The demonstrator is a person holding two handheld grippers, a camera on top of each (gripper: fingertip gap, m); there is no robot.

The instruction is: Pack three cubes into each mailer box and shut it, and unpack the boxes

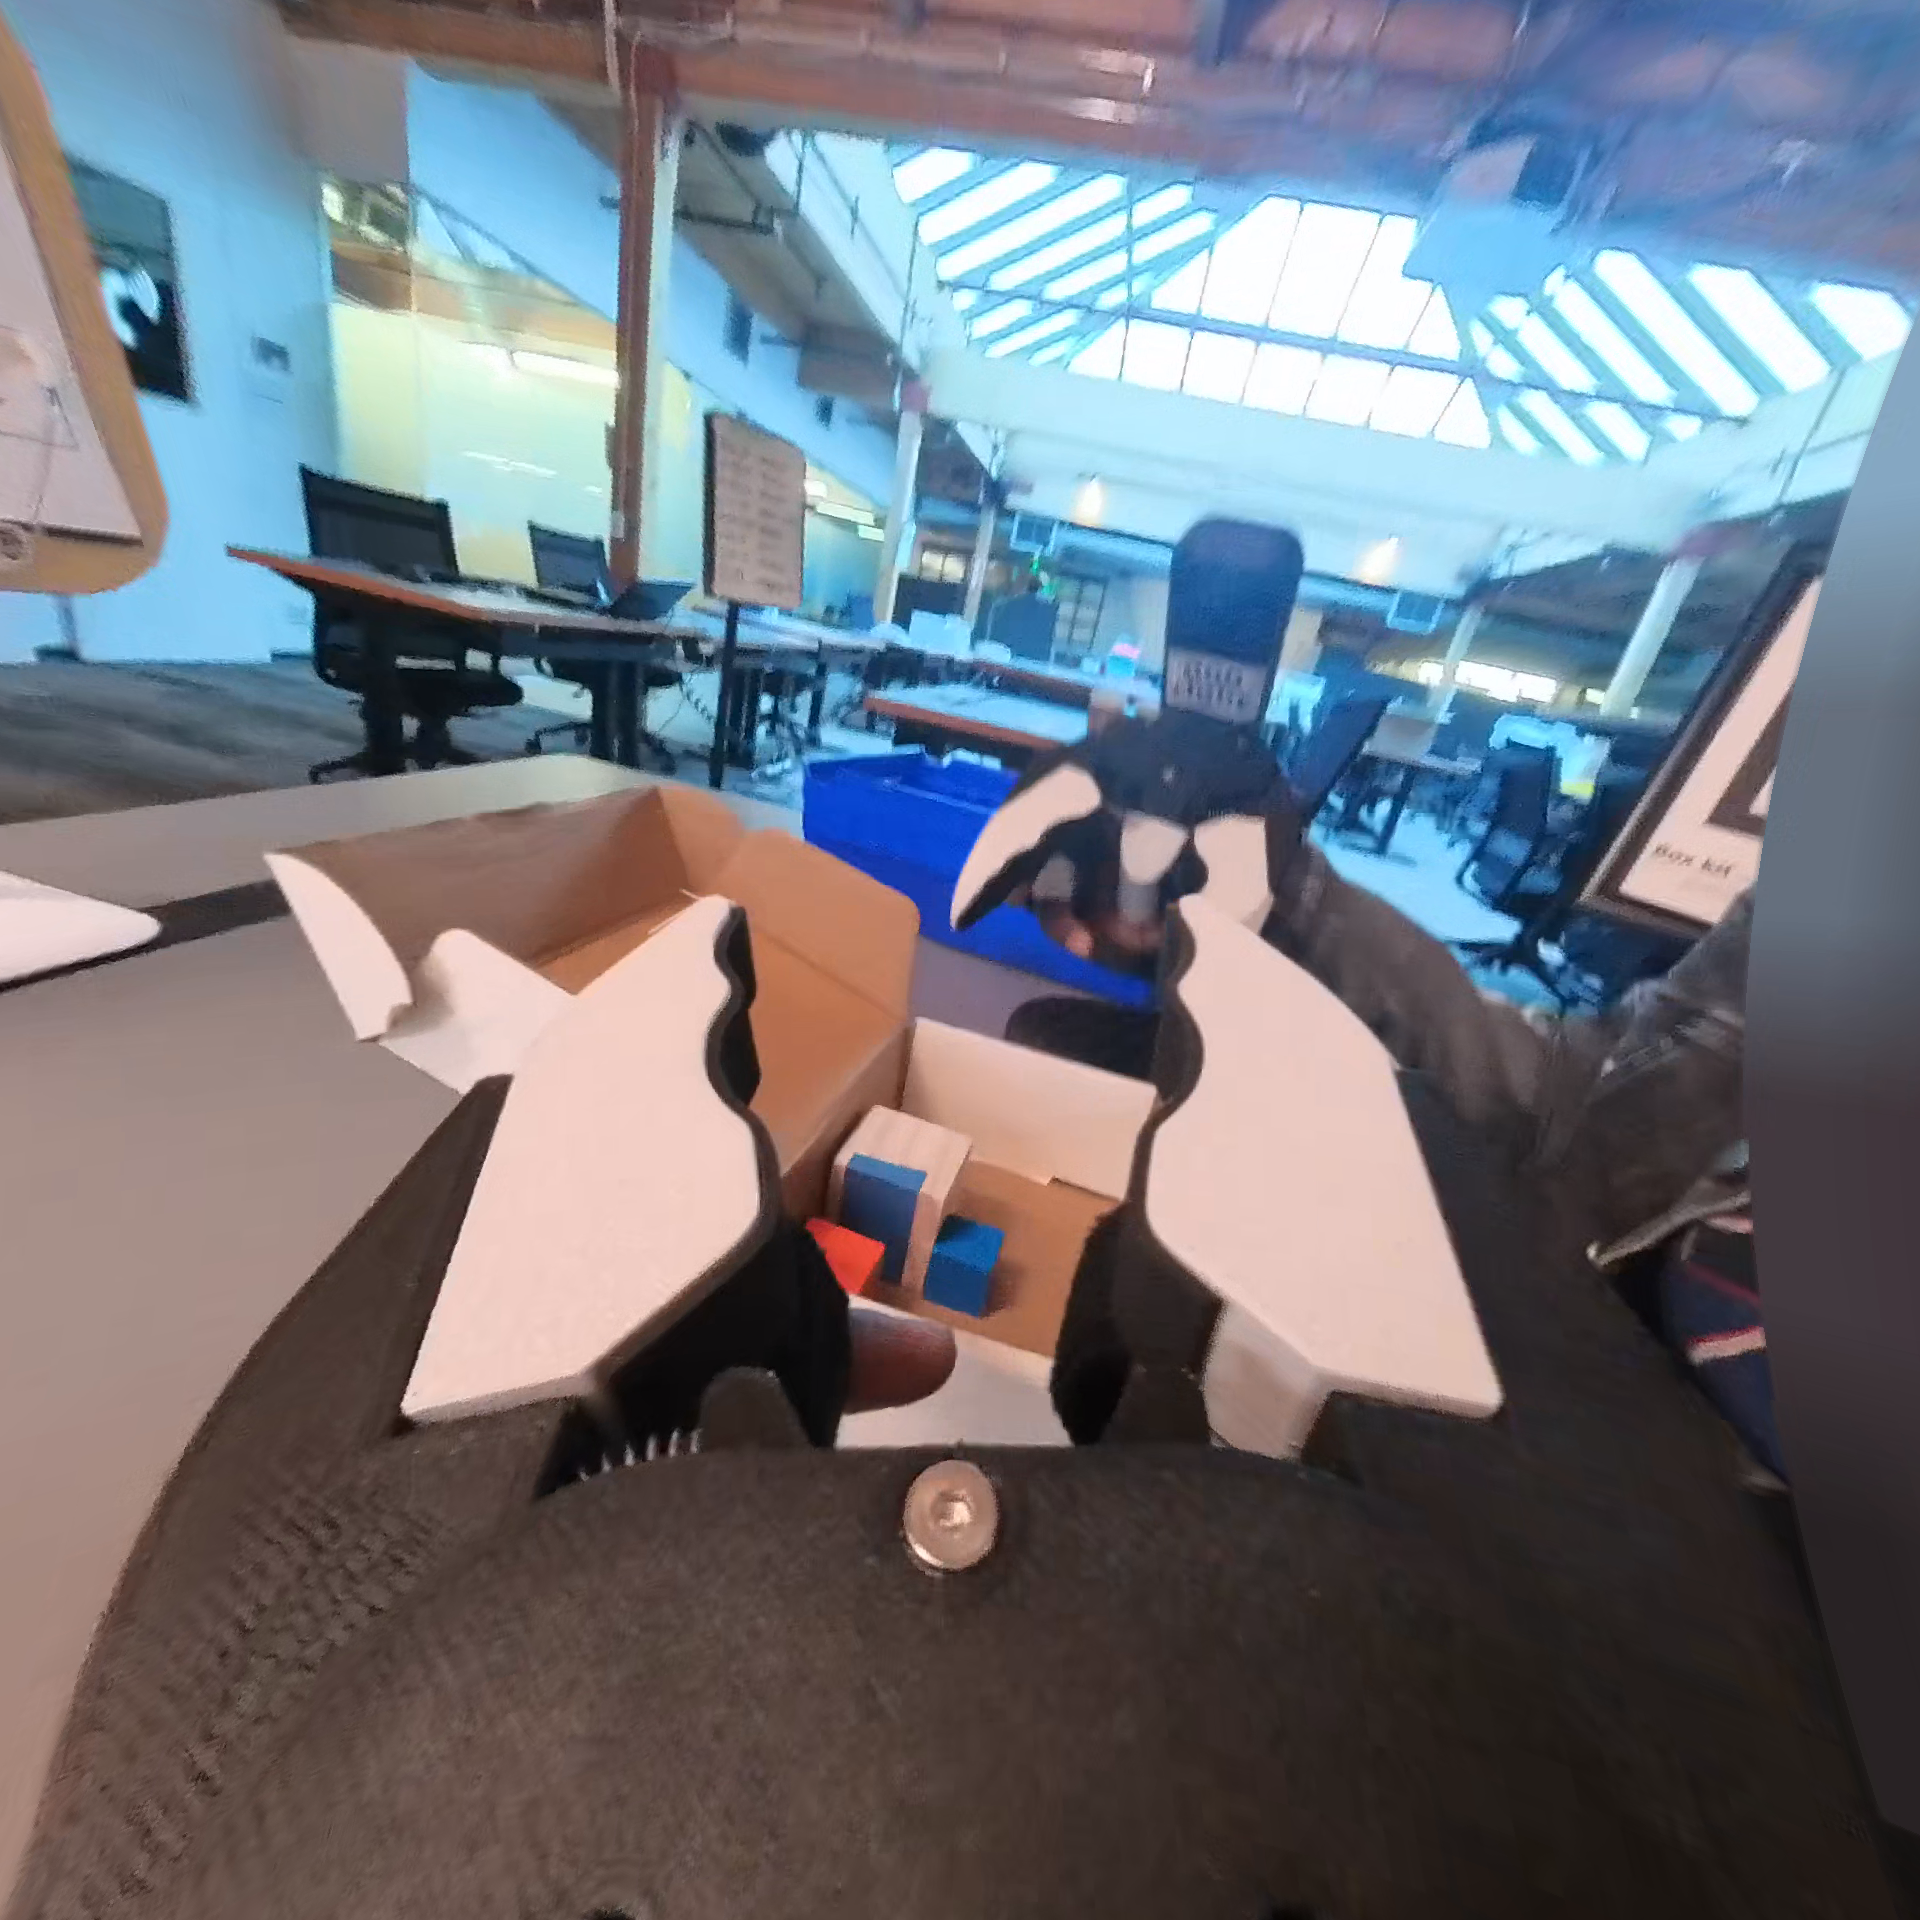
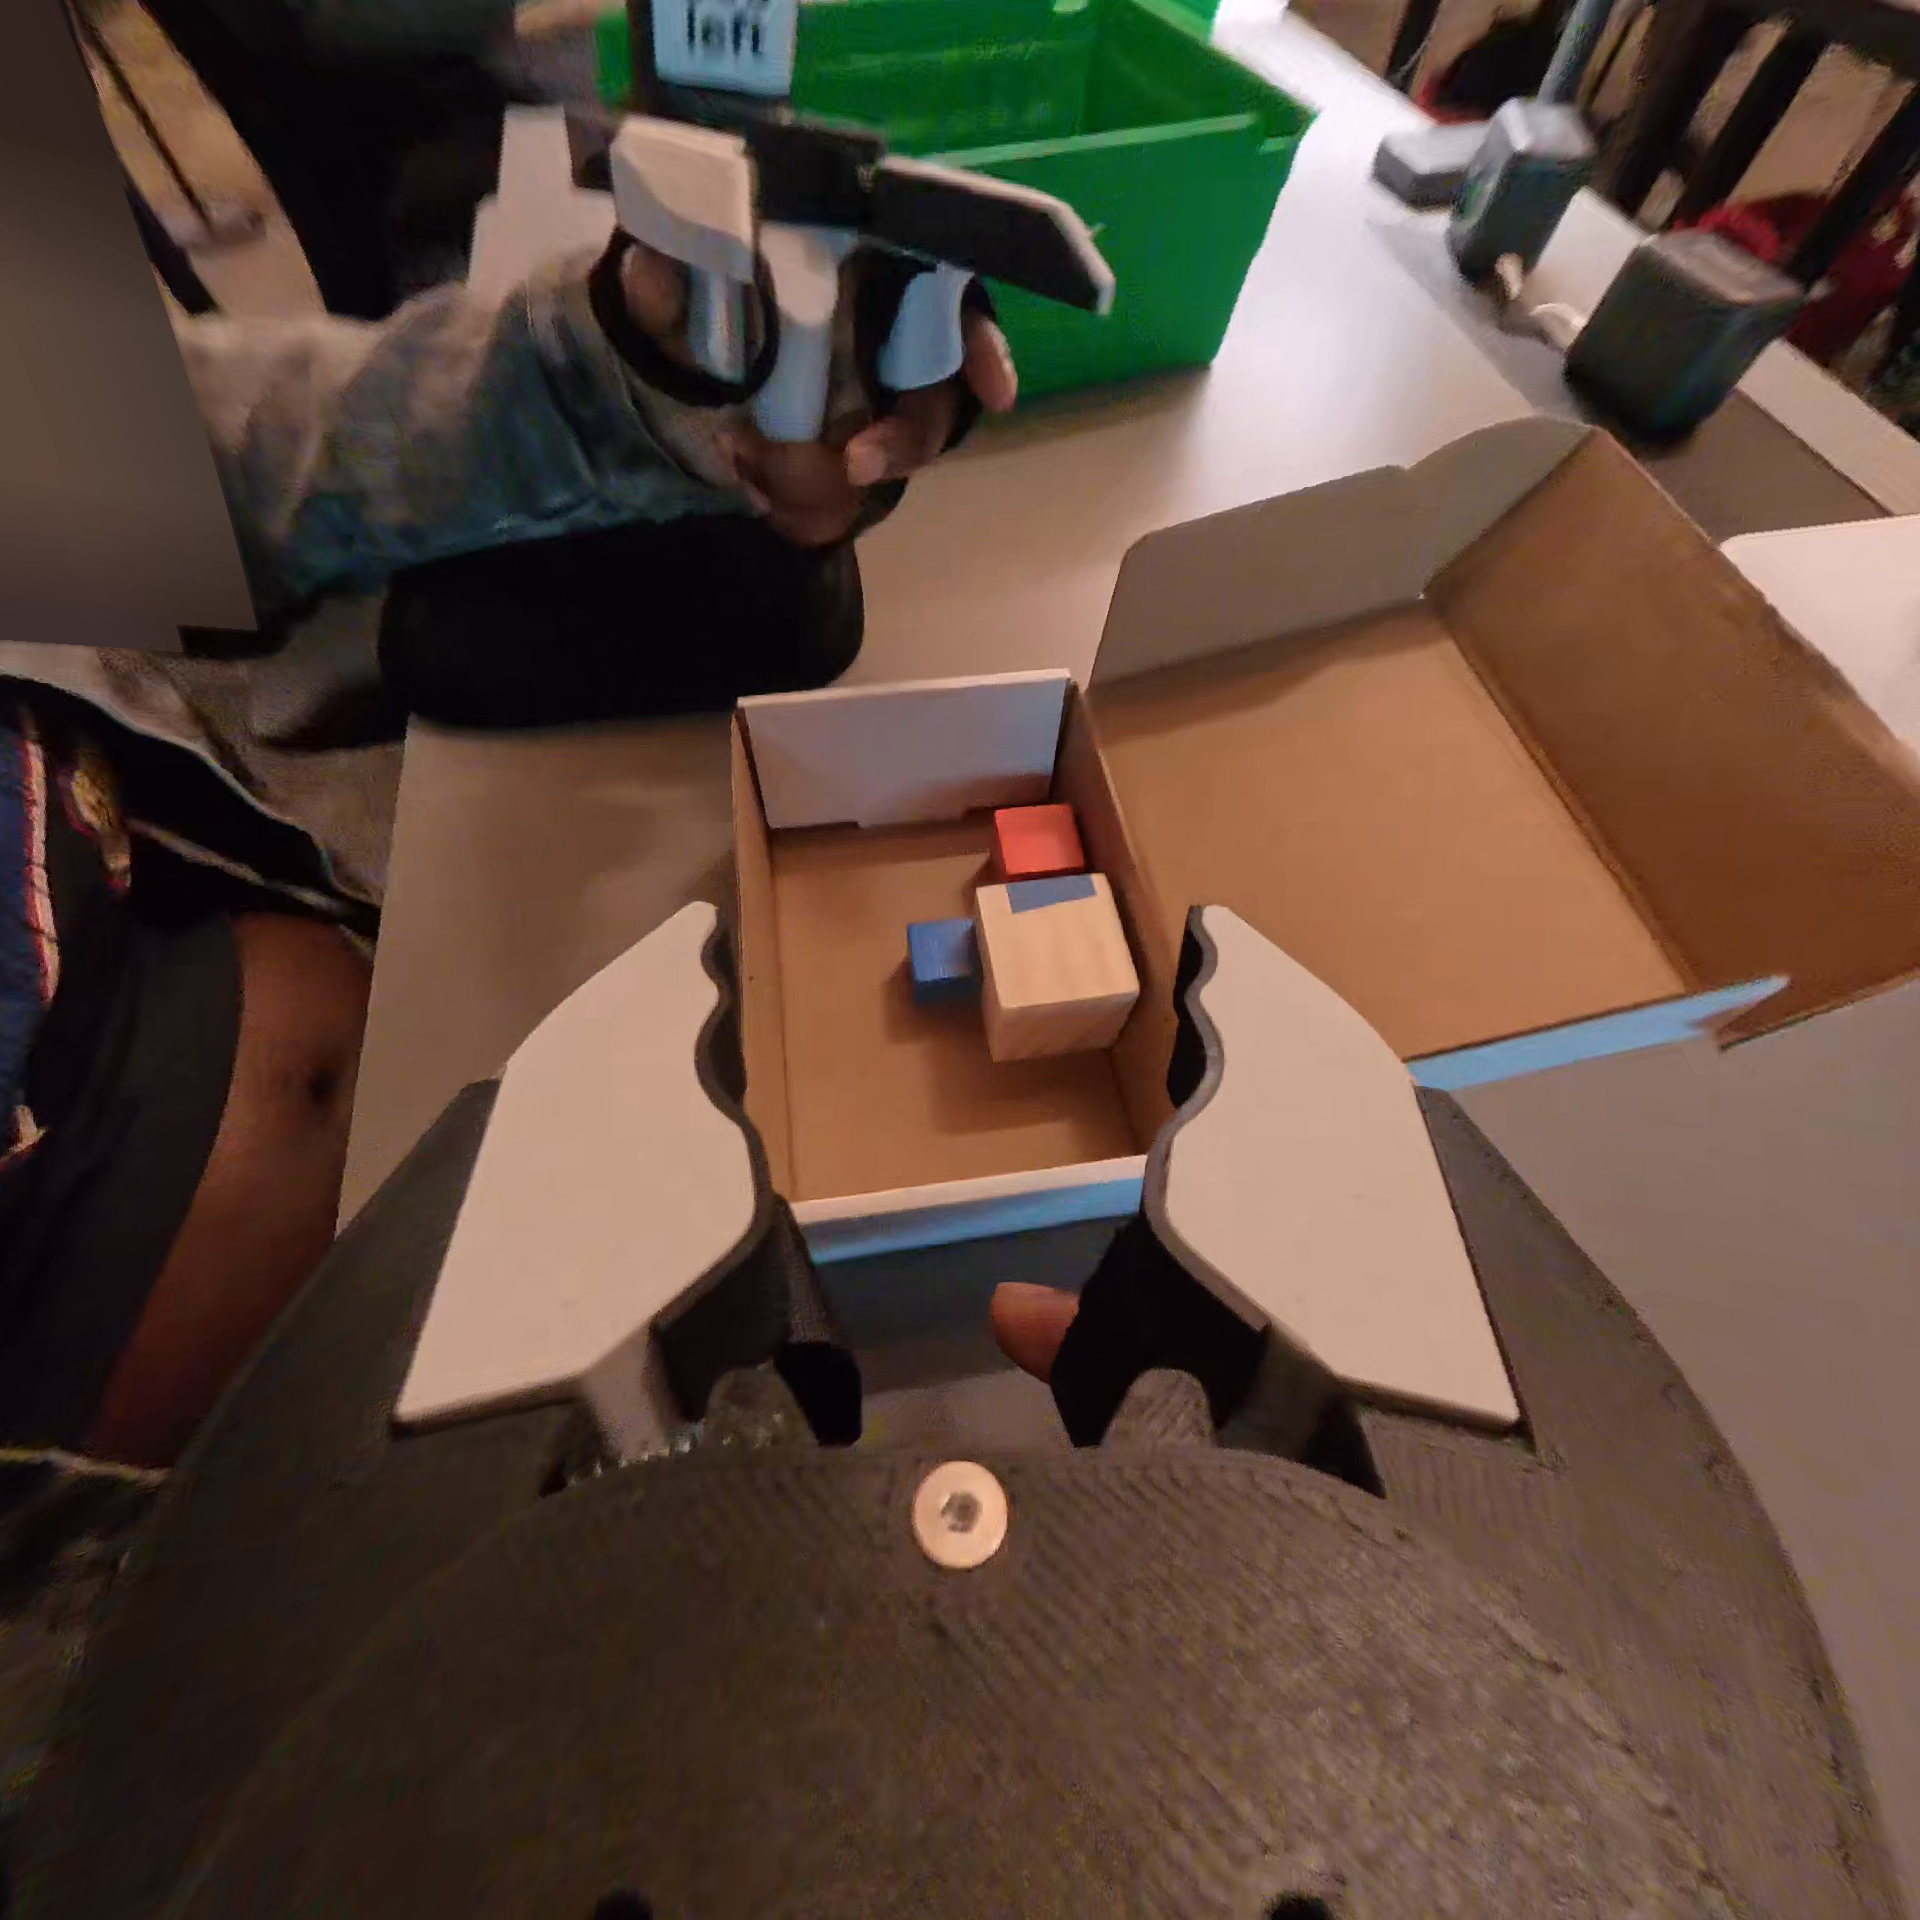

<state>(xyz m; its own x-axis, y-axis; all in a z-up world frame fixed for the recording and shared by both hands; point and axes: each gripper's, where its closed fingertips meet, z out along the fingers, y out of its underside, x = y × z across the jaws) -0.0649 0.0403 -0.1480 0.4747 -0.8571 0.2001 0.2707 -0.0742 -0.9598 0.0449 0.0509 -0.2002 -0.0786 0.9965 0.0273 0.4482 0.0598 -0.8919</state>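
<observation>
An open white mailer box stands on the table, its lid folded back flat to the right. Inside lie a red cube, a small blue cube and a bigger pale wooden cube with a blue face. My right gripper is open and empty, just above the box's near end. My left gripper is open and empty above the opposite end, and it also shows in the right wrist view. The left wrist view shows the box, the red cube, the blue cube and the wooden cube.
A green bin stands on the table behind the left gripper. A blue bin stands beyond the box in the left wrist view. Two dark blocky objects sit at the table's far right. A person's sleeve and lap are at the left. Tip to tip, the grippers are about 12 centimeters apart. The small blue cube is about 9 centimeters from my right fingertips and 15 centimeters from my left. Look for it in the left wrist view too.
</observation>
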